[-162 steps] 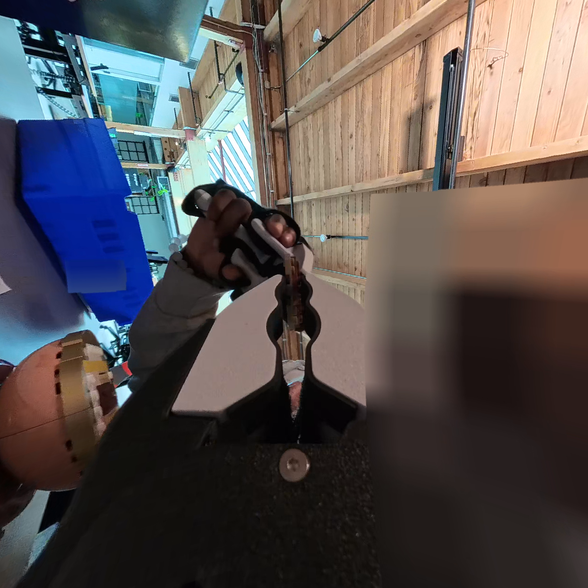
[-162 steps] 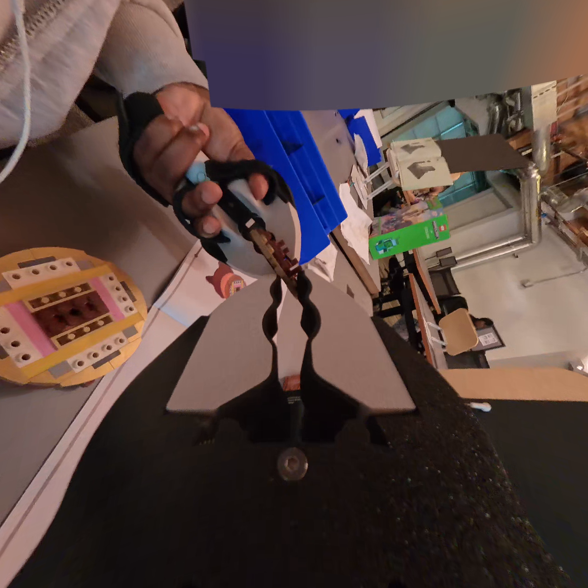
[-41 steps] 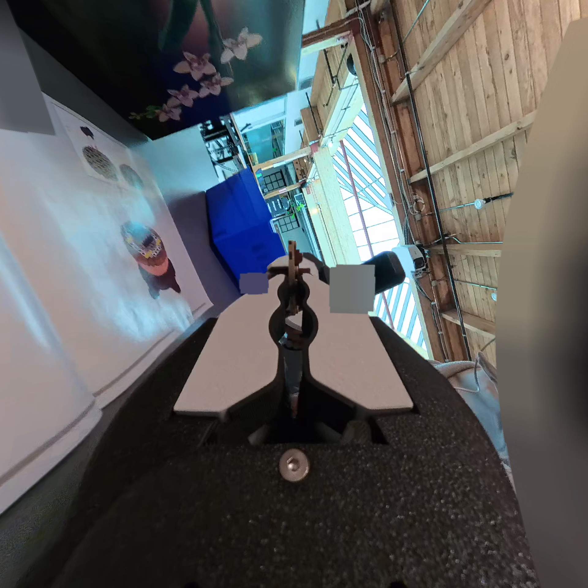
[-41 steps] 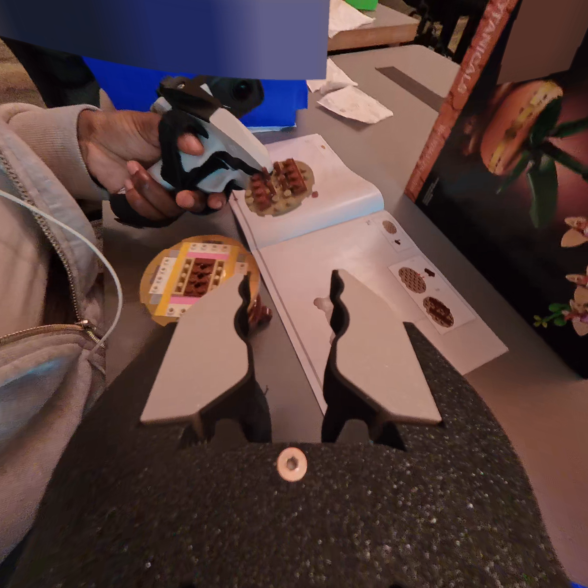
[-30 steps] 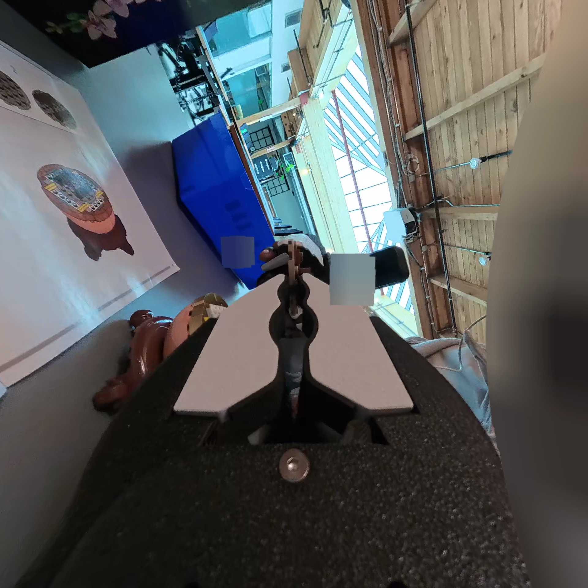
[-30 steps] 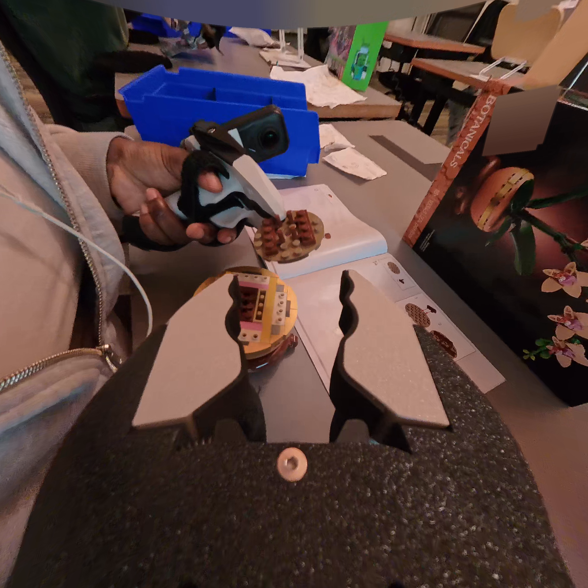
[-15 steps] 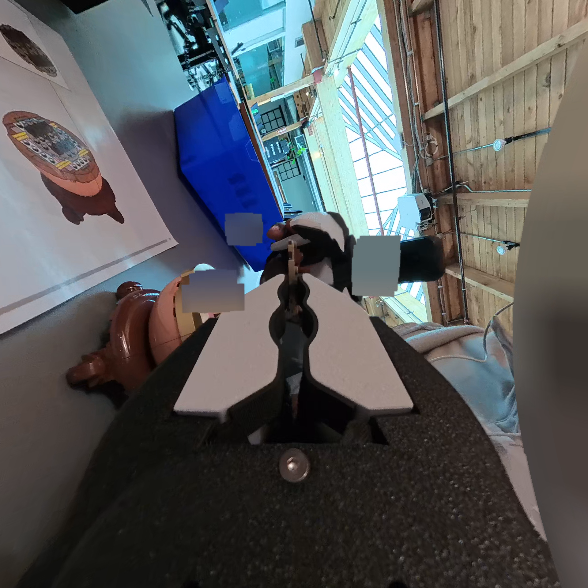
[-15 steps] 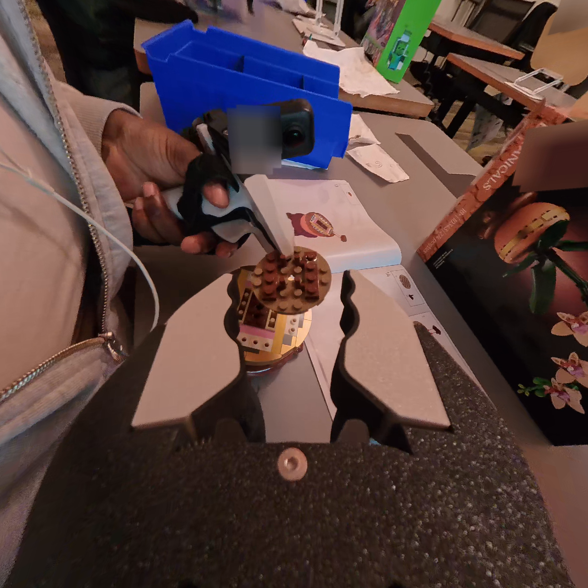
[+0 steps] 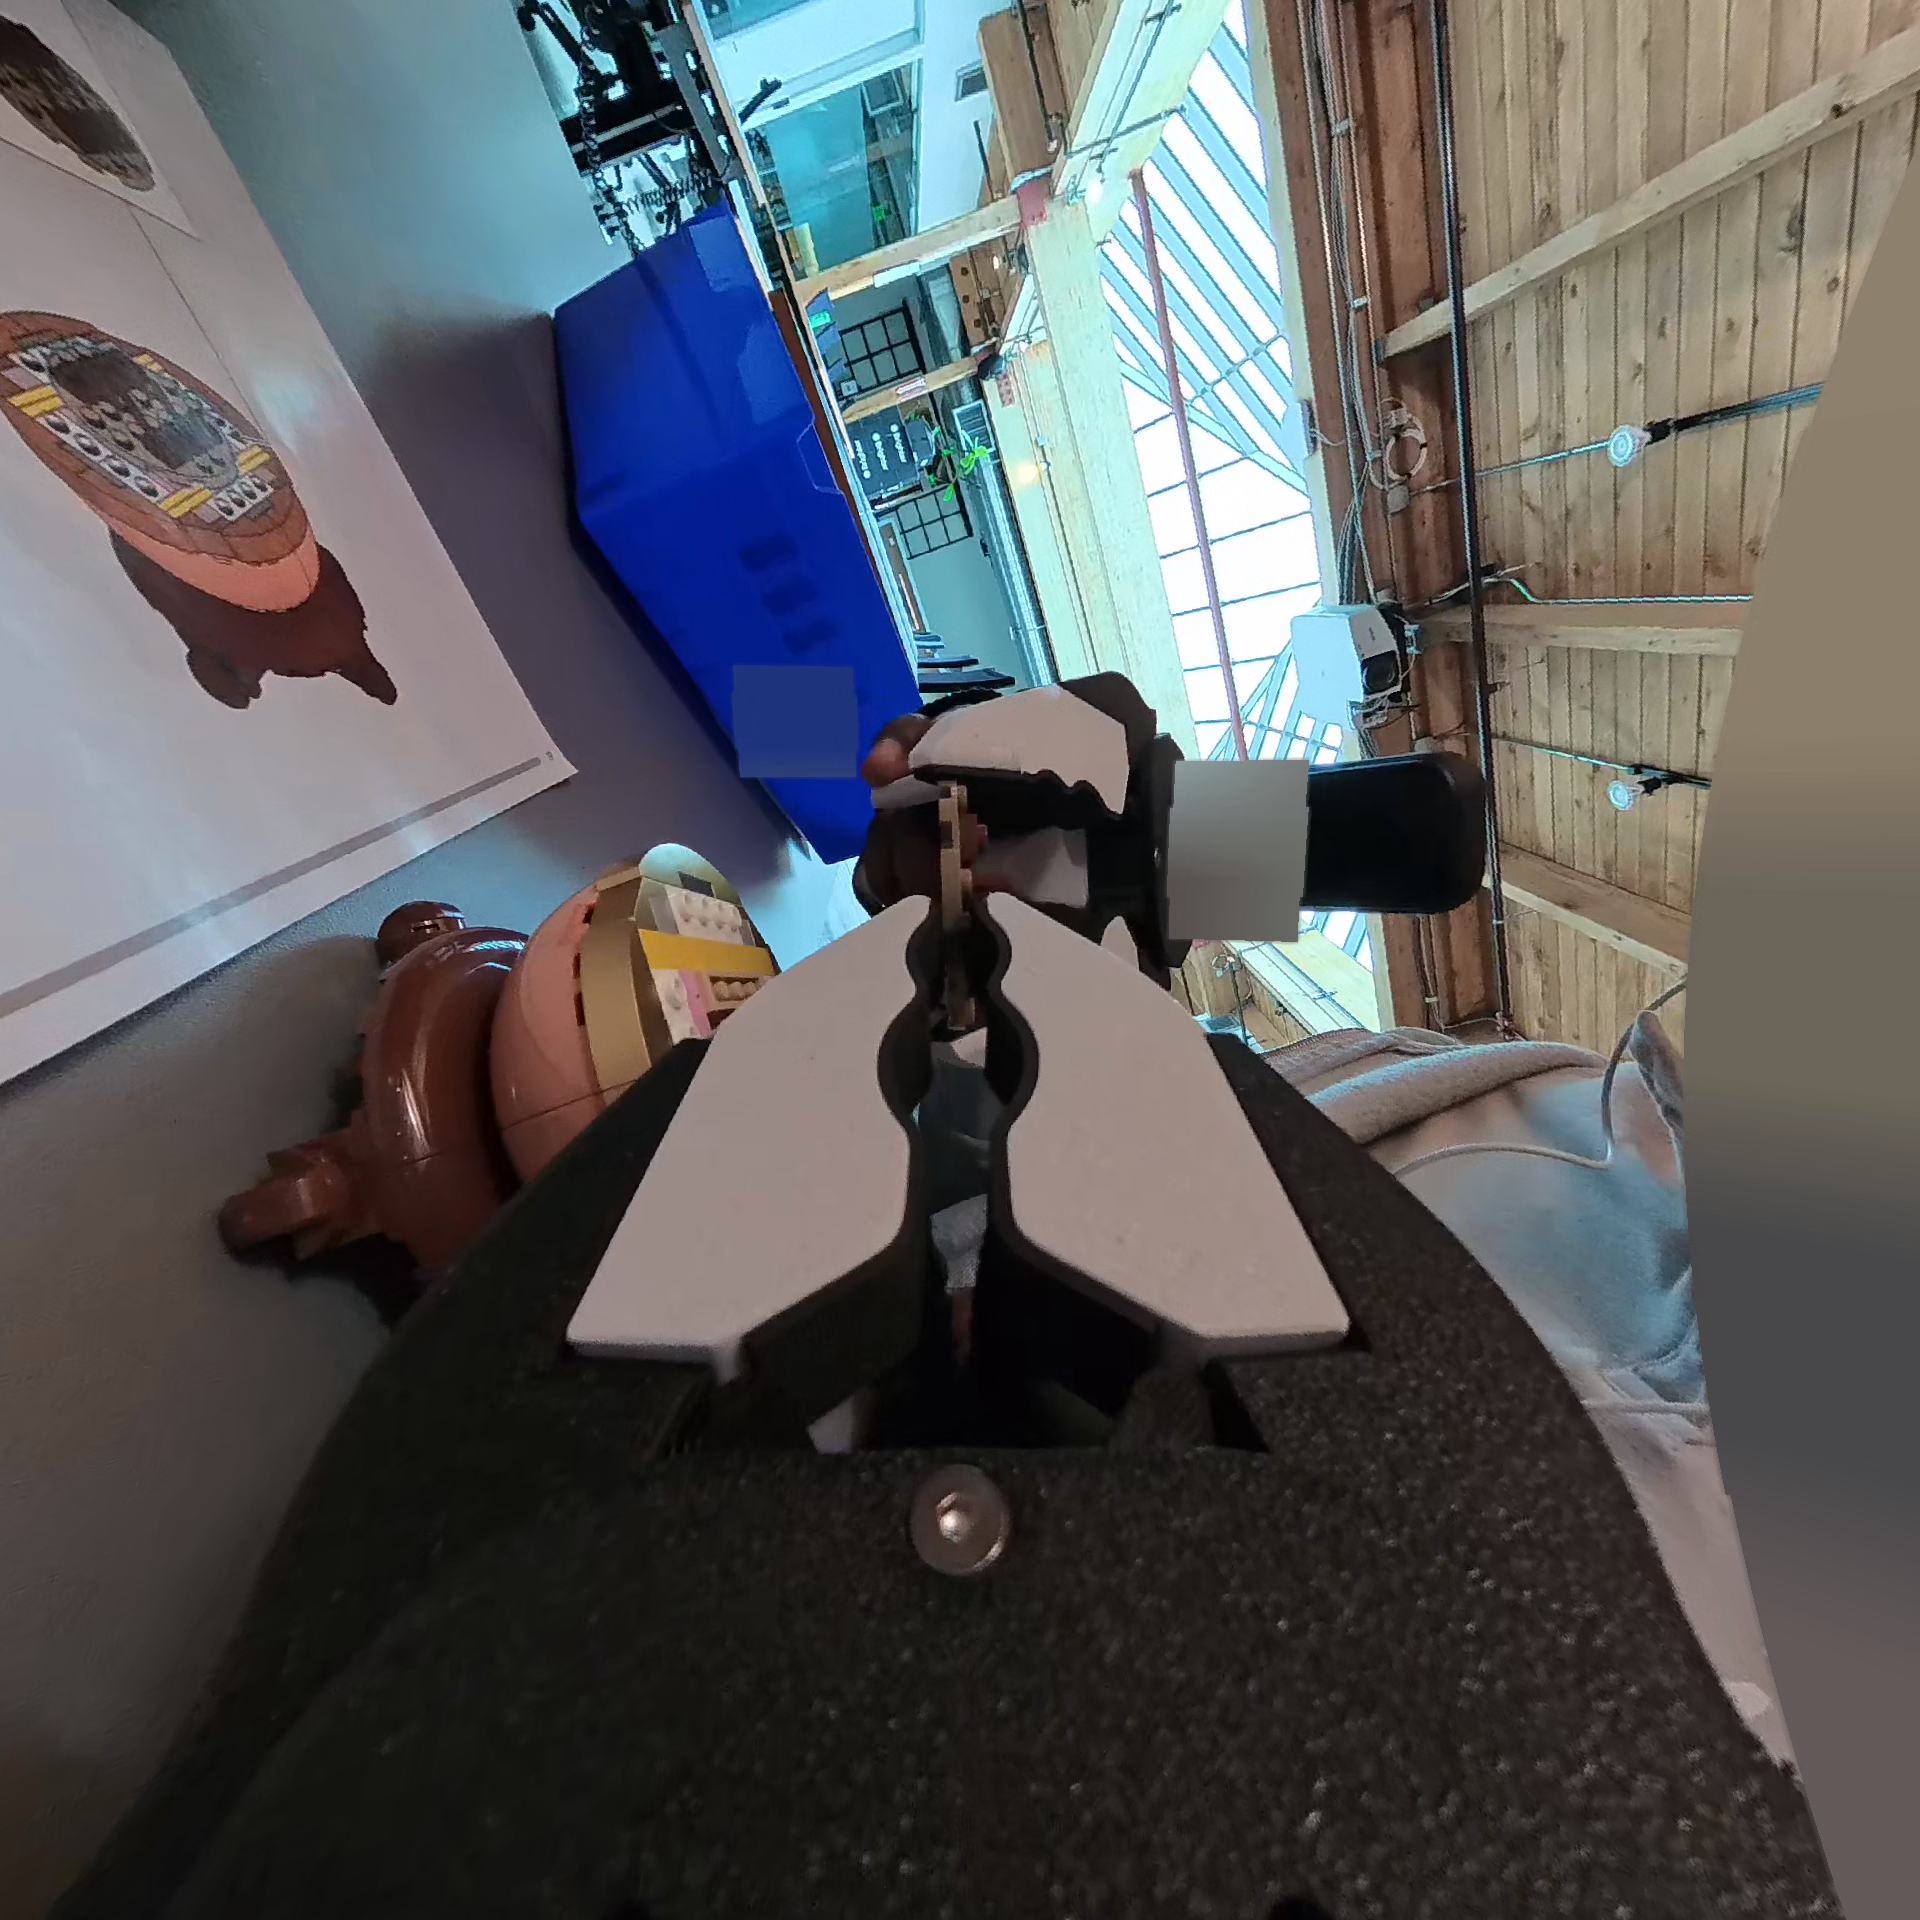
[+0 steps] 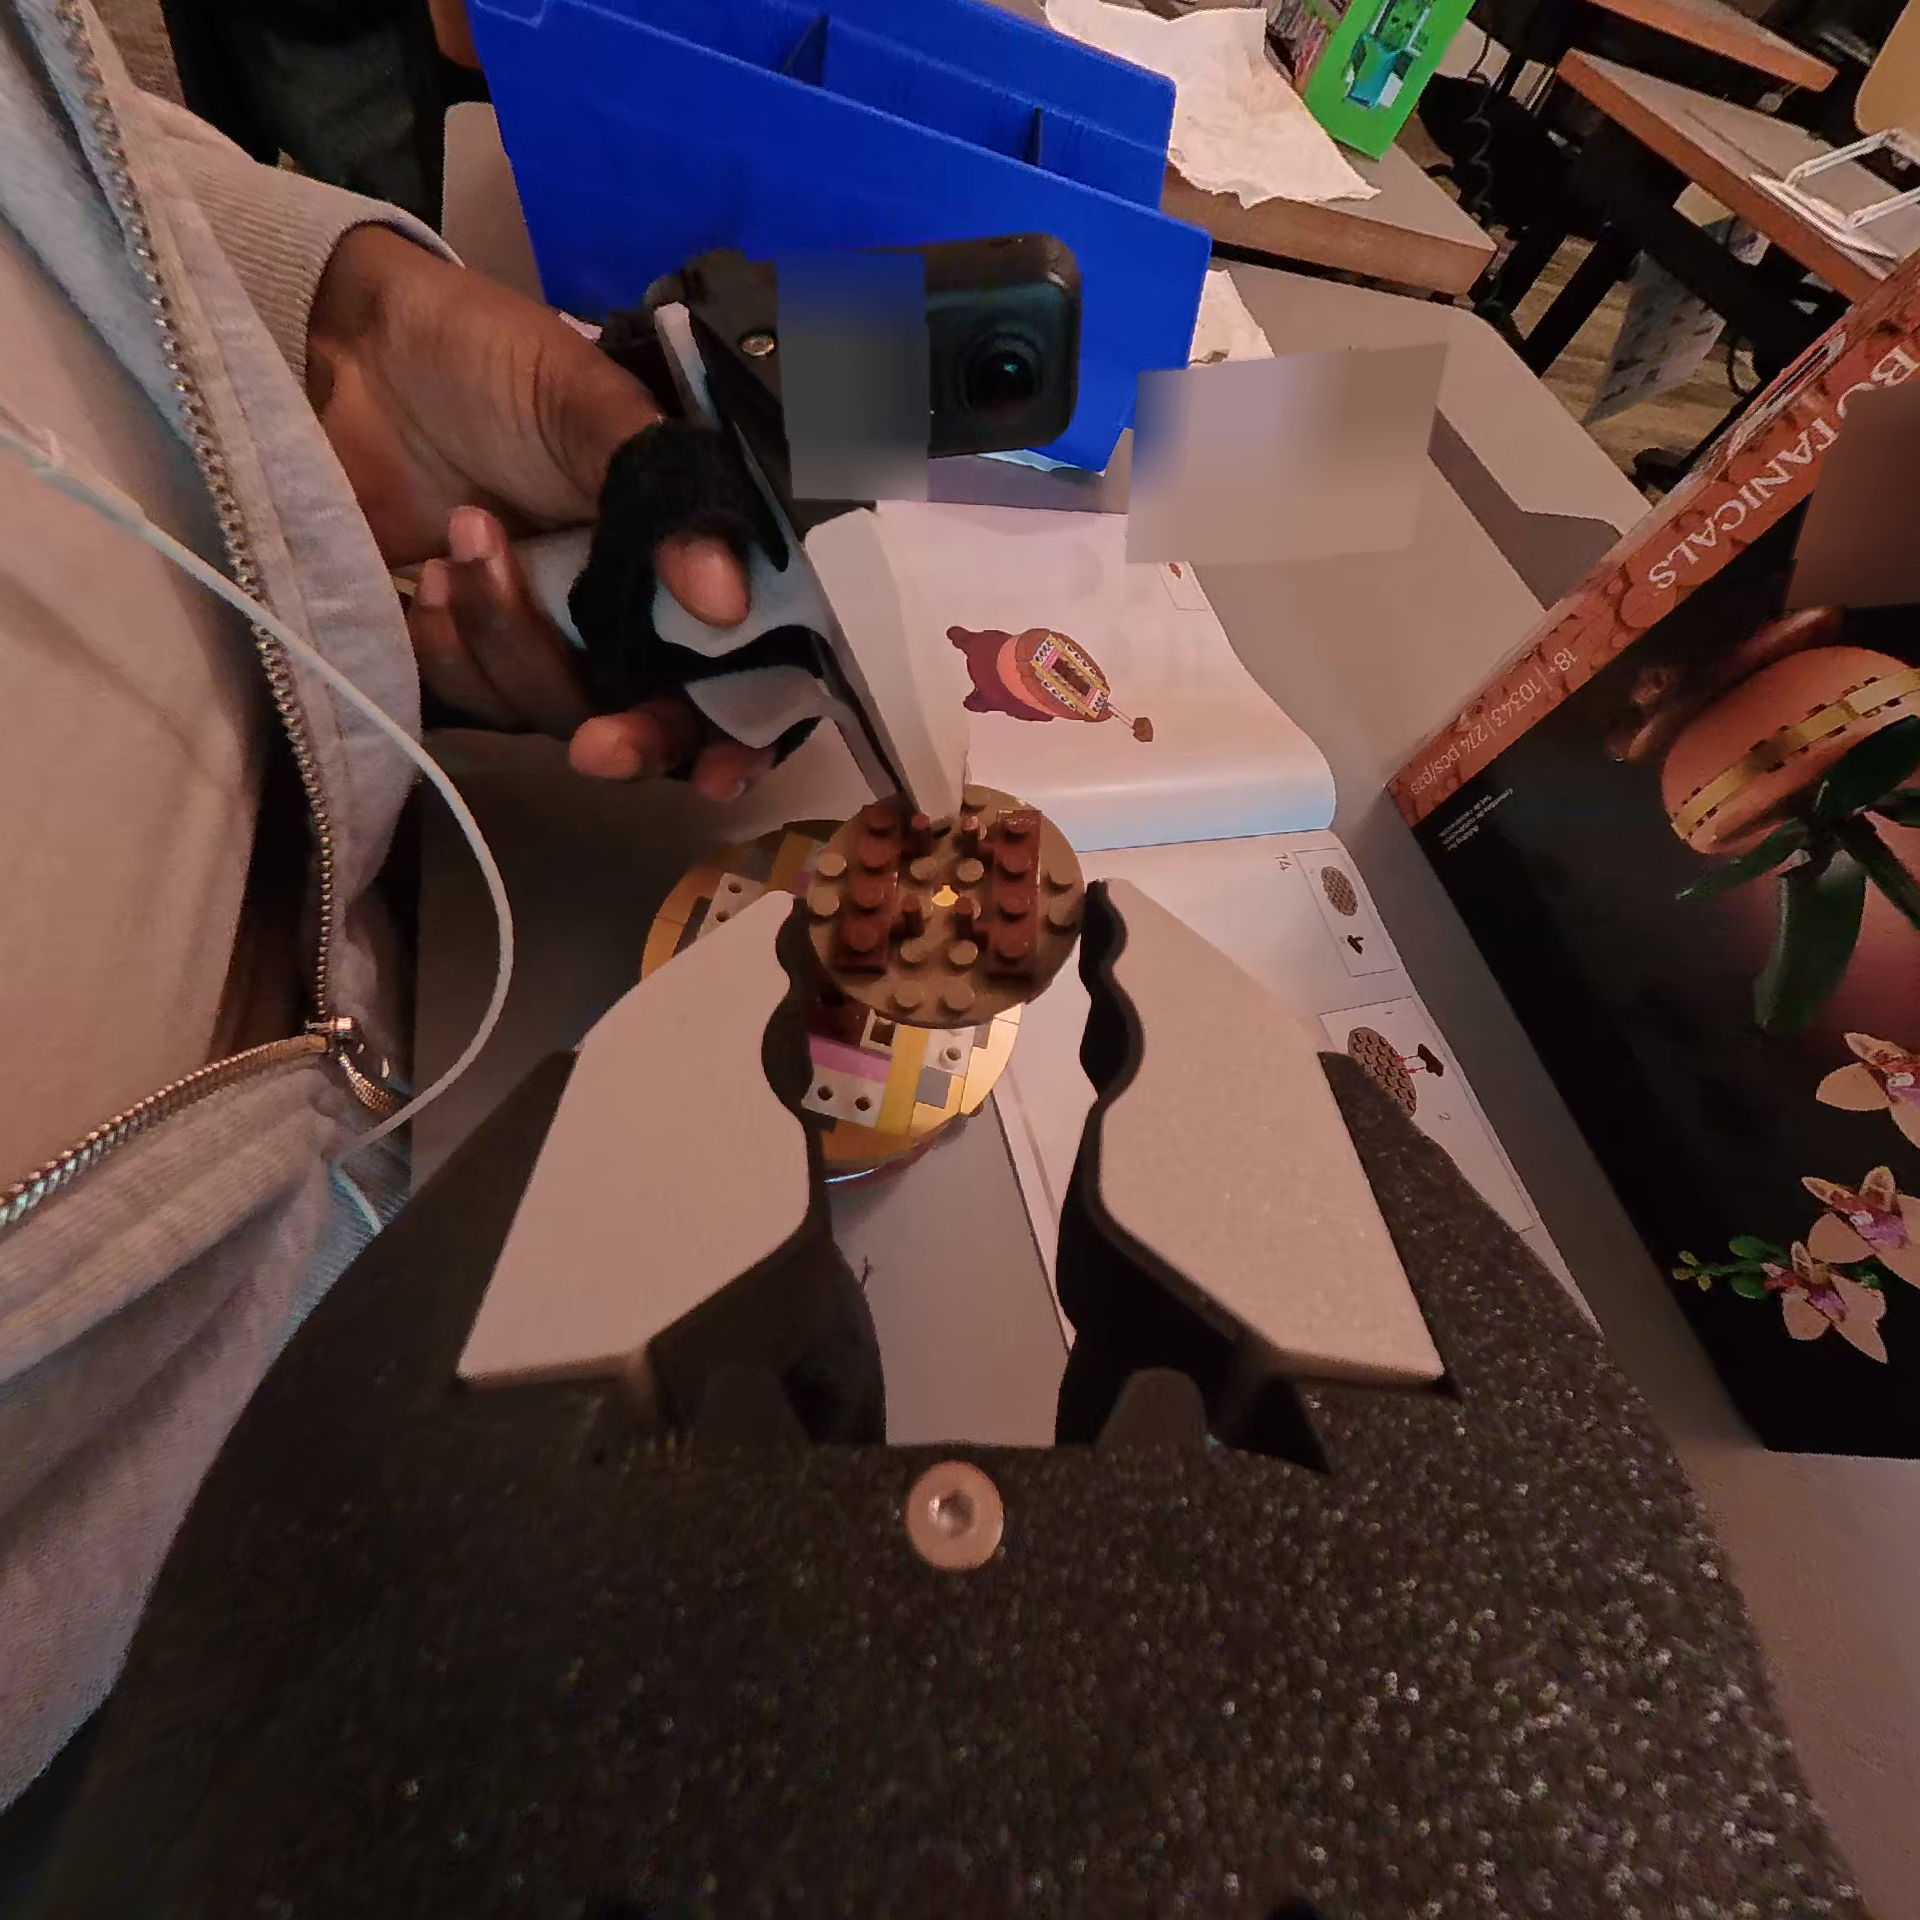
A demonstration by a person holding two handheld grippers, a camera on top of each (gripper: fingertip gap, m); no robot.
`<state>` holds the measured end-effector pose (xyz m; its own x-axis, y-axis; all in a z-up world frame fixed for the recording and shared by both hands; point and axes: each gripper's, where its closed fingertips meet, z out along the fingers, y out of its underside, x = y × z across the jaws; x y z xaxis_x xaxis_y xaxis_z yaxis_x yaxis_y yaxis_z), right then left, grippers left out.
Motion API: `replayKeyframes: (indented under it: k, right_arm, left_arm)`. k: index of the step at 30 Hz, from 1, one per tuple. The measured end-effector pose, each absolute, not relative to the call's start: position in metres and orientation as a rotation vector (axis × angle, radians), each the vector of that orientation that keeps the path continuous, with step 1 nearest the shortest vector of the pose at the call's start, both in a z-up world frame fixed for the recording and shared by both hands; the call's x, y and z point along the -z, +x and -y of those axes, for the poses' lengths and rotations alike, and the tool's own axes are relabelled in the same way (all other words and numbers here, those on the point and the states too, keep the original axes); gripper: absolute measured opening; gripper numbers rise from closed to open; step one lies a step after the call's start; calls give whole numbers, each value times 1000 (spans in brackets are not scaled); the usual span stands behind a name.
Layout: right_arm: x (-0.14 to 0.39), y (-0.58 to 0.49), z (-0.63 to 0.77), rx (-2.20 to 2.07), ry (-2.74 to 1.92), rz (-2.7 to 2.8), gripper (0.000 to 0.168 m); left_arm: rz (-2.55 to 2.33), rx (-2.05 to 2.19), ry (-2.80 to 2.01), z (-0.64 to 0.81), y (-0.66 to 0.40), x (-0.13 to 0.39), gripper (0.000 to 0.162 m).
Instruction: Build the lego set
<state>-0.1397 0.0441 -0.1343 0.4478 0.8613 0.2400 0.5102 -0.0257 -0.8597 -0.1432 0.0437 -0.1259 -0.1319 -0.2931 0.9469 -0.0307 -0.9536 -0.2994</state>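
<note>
The left hand-held gripper stays clenched on the rim of the round studded plate and has carried it from over the open booklet to directly above the pot base standing on the bench. The right hand-held gripper remains released, its fingers now flanking the plate without touching. Seating looks next, I judge. The plate has no long axis; it lies nearly level, studs upward, slightly tilted, and appears edge-on in the left wrist view.

Two grippers, one round plate, one pot base, one booklet, one blue bin
</note>
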Motion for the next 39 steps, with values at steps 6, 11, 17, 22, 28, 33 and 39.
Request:
replayKeyframes:
  k: [6, 11, 17, 22, 28, 33, 39]
  right_arm:
    - [135, -142, -45, -449, -1692, 1190, 49]
    - [129, -140, -45, -476, -1686, 1210, 49]
    - [124, -125, -44, -463, -1705, 1208, 52]
    - [129, -123, -43, -486, -1752, 1241, 57]
    - [133, -134, -44, -462, -1762, 1296, 58]
    - [139, -144, -45, -421, -1748, 1314, 52]
    - [144, -143, -45, -396, -1761, 1315, 52]
  left_arm:
    - [-329, 2234, -1935, -45, -145, 127, 4]
    - [-294, 2289, -1908, -46, -144, 123, 4]
    - [-309, 2239, -1919, -49, -147, 126, 4]
    - [-316, 2223, -1939, -52, -147, 128, 4]
    - [-300, 2234, -1938, -51, -146, 128, 4]
    - [-324, 2224, -1942, -44, -144, 128, 4]
    - [-333, 2200, -1962, -42, -143, 132, 4]
